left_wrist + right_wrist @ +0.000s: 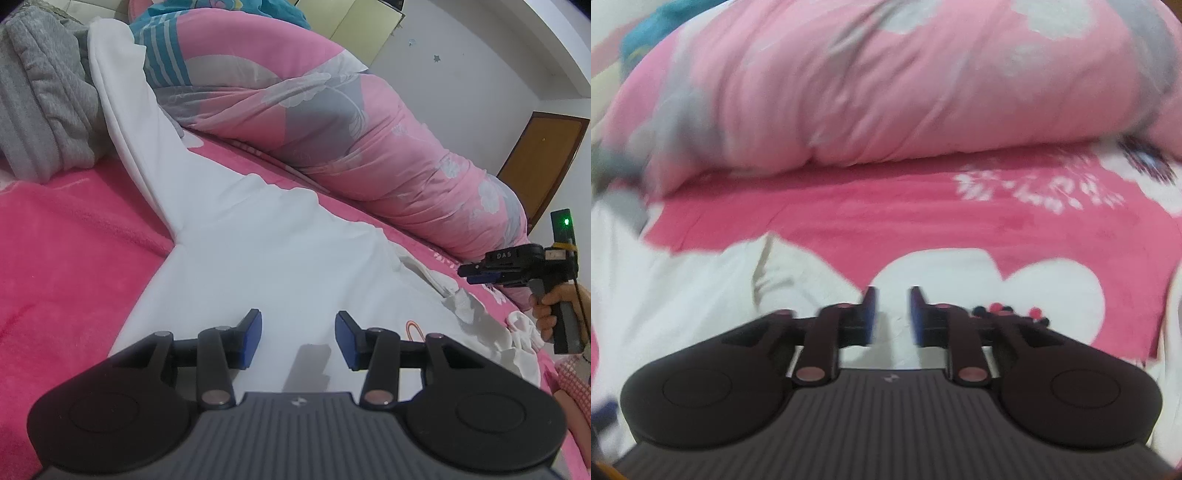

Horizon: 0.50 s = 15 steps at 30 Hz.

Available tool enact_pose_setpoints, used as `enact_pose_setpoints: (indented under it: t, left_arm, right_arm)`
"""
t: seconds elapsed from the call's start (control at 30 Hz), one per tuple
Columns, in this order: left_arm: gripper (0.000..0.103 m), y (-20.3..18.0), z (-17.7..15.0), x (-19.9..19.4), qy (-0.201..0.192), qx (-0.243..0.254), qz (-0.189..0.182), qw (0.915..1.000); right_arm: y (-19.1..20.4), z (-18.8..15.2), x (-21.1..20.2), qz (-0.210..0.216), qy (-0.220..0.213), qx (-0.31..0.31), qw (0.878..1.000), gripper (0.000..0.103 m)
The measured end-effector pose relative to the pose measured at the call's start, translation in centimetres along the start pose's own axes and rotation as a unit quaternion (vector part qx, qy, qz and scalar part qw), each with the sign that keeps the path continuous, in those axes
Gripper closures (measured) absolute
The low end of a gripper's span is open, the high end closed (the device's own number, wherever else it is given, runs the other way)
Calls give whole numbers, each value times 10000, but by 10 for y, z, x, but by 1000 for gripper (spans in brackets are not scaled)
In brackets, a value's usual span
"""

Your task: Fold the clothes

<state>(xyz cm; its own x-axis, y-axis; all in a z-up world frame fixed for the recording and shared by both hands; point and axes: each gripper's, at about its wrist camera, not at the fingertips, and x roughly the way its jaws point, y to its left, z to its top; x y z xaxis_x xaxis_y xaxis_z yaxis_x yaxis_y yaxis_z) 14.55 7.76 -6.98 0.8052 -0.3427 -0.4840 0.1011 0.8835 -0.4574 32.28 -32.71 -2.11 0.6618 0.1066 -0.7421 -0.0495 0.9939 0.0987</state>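
White garment (258,236) lying spread on pink bed (66,236). Left claw (298,338) hovering over it, parted, empty. Right claw (891,314) parted, empty, near hem. Between folds, apparently; next needing fresh edge grasp.

"DA5" in pale letters on the black body of the right gripper (476,275), nothing else legible
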Motion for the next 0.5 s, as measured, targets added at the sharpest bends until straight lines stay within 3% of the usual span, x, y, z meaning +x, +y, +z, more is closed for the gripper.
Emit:
enact_pose_setpoints:
  t: [0.07, 0.23, 0.27, 0.3, 0.4, 0.5]
  left_arm:
    - [57, 0, 0, 0, 4, 2, -5, 10000]
    - [56, 0, -1, 0, 10, 4, -16, 10000]
    - [56, 0, -1, 0, 11, 3, -18, 10000]
    - [56, 1, -1, 0, 11, 3, -20, 10000]
    - [56, 0, -1, 0, 10, 8, -19, 10000]
    - [56, -1, -1, 0, 8, 26, -8, 10000]
  right_arm:
    - [0, -2, 4, -61, 87, -233, 9997, 57]
    - [-32, -10, 19, -23, 364, 307, 9989, 57]
    - [-35, -13, 22, 91, 438, 356, 9984, 69]
    - [-36, -16, 22, 130, 410, 356, 9984, 96]
    - [-34, -21, 14, 61, 14, 246, 9997, 99]
    - [-39, -25, -1, -142, -598, 512, 9968, 99]
